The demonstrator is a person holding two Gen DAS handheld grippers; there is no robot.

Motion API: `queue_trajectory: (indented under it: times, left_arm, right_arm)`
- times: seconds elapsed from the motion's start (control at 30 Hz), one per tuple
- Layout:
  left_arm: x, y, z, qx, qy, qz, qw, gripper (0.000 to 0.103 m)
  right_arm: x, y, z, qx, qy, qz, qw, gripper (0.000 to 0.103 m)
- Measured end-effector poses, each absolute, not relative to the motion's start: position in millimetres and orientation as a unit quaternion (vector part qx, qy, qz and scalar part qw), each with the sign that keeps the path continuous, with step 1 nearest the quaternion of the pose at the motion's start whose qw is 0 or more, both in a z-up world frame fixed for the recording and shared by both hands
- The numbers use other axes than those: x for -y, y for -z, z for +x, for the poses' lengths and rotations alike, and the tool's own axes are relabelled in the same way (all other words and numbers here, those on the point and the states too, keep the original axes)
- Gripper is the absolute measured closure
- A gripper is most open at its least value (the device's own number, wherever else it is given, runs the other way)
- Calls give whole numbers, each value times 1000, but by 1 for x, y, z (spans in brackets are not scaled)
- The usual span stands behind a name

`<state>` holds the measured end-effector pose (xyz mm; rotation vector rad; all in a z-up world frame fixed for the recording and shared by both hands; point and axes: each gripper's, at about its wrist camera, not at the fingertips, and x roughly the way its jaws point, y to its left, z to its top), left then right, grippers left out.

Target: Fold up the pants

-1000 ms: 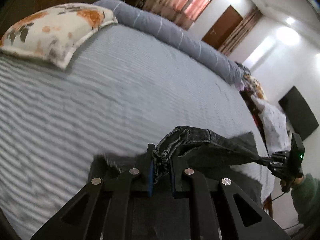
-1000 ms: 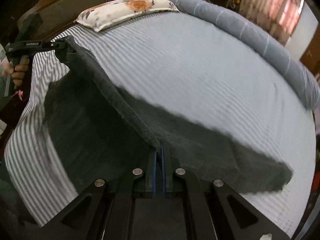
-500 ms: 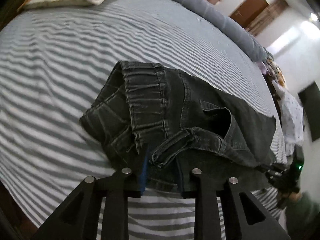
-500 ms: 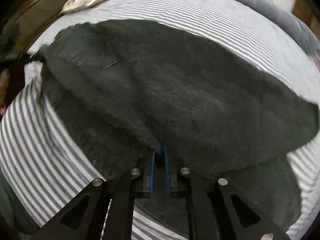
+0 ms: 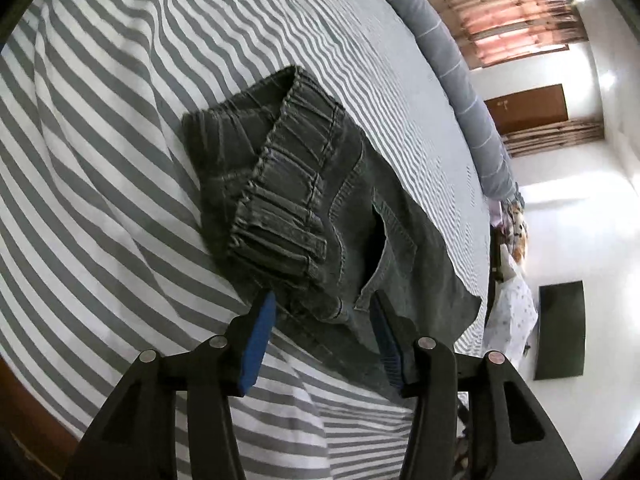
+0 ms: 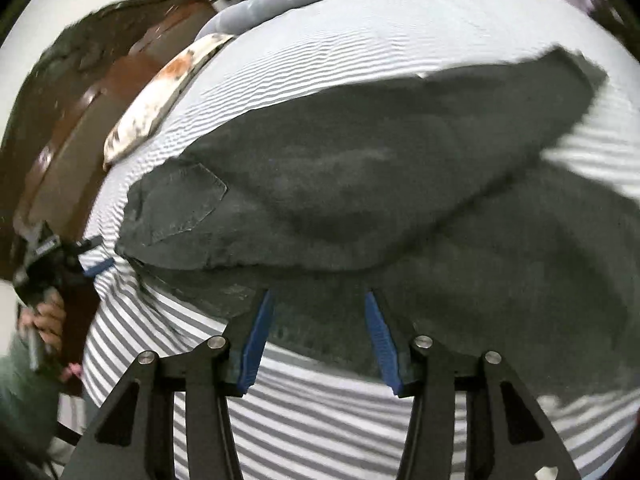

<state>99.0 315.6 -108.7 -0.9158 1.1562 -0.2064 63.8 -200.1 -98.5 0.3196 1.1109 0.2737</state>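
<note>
A: The striped bed (image 5: 120, 160) carries the dark denim pants (image 5: 320, 208), lying flat just ahead of both tongs.

B: Heavy, limp cloth; it sags. I'd grip the thick waistband (image 5: 288, 184) or a hem.

A: The left gripper (image 5: 322, 312) has just been opening, jaws apart around the waist edge, pads not pressing. The right gripper (image 6: 316, 312) likewise, over the leg.

B: Only the left view shows waistband and pocket detail; only the right shows the person's hand (image 6: 46, 320) and pillow (image 6: 160, 92).
</note>
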Motion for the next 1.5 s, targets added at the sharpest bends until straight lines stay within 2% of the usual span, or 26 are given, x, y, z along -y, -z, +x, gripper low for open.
queue_trajectory:
  times: [0.4, 0.47, 0.5, 0.63, 0.93, 1.0, 1.07, 1.13, 1.37, 1.5]
  left_arm:
    - [-318, 127, 119, -501, 47, -468, 727, 54]
    - [-318, 123, 122, -492, 50, -455, 740, 63]
    - [-317, 119, 123, -489, 48, -440, 751, 77]
    - [-316, 103, 128, -458, 61, -436, 772, 85]
    - [-311, 68, 137, -417, 74, -431, 797, 87]
    - [-314, 70, 139, -417, 74, -447, 788, 87]
    - [-323, 74, 137, -413, 72, -461, 782, 87]
    - [-329, 74, 139, -411, 69, -465, 781, 87]
    - [-331, 76, 142, -415, 66, -460, 782, 87]
    - [-332, 78, 141, -417, 62, -460, 781, 87]
  right_arm:
    - [213, 123, 71, -528, -93, 255, 804, 56]
    - [224, 129, 74, -524, -75, 292, 797, 56]
    - [228, 133, 75, -520, -69, 308, 794, 56]
    - [240, 151, 76, -514, -61, 373, 770, 56]
    - [203, 170, 94, -500, -130, 434, 738, 57]
    - [204, 175, 101, -484, -134, 461, 731, 63]
    - [210, 179, 109, -464, -136, 497, 721, 76]
    - [220, 177, 113, -446, -127, 514, 721, 83]
    - [273, 147, 127, -364, -97, 552, 744, 84]
    - [281, 136, 140, -359, -90, 539, 757, 84]
